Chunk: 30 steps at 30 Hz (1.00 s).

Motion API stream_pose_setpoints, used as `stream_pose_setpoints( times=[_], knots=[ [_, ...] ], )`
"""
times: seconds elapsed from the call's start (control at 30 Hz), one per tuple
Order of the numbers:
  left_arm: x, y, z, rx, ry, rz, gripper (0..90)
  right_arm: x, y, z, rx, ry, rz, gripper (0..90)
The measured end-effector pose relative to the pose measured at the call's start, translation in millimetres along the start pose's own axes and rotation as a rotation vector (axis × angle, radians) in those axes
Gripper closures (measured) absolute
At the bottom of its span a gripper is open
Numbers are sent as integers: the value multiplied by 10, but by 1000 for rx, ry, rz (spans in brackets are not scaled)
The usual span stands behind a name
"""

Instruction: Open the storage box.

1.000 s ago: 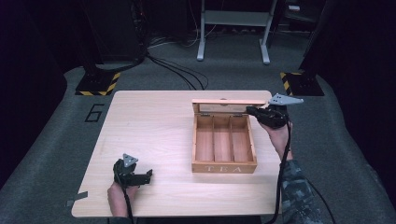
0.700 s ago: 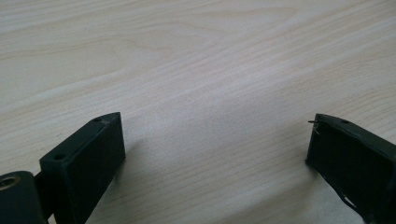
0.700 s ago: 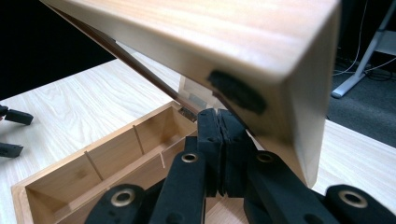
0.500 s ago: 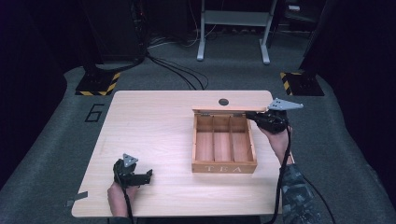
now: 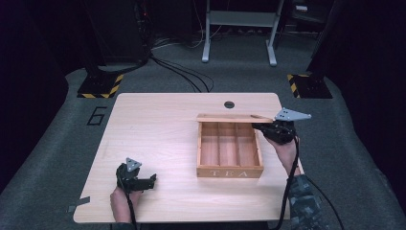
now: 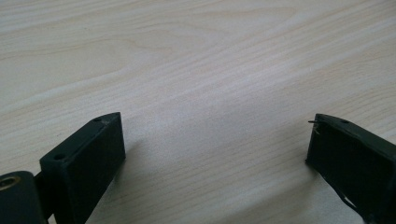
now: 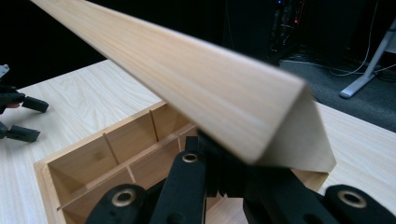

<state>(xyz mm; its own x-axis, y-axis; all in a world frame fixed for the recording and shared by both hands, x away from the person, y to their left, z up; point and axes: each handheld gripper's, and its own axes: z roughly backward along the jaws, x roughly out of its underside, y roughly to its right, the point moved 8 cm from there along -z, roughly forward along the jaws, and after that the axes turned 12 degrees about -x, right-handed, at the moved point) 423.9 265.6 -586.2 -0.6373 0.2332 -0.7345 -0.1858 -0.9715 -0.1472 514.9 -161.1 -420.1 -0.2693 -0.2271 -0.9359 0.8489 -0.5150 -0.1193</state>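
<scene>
Right gripper [image 5: 262, 127]: clenched on the right end of the lid [image 5: 233, 117], at 2 o'clock on the table [image 5: 158, 129].
Lid: raised, nearly on edge along the far rim of the tea box [image 5: 229, 149].
Tea box: open, three compartments, right of table centre.
Left gripper [image 5: 152, 181]: jaws spread wide with nothing between them, at 7 o'clock.

Pale wooden table [image 5: 158, 134]; black floor cables [image 5: 182, 76]
</scene>
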Motion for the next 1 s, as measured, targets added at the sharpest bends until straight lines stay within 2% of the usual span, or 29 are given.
stream_pose_setpoints(
  times=[0.43, 0.6, 0.77, 1.0],
  knots=[
    [1, 0, 4, 2, -3, -3, 41, 152, -89, 49, -6, 4, 4, 886],
    [2, 0, 4, 2, -3, -4, 41, 244, -126, 70, -8, 1, -10, 885],
    [1, 0, 4, 2, -3, -3, 41, 433, -172, 112, -8, -5, -24, 885],
    [1, 0, 4, 3, -3, -3, 41, 678, -211, 74, -11, -25, -43, 884]
  ],
)
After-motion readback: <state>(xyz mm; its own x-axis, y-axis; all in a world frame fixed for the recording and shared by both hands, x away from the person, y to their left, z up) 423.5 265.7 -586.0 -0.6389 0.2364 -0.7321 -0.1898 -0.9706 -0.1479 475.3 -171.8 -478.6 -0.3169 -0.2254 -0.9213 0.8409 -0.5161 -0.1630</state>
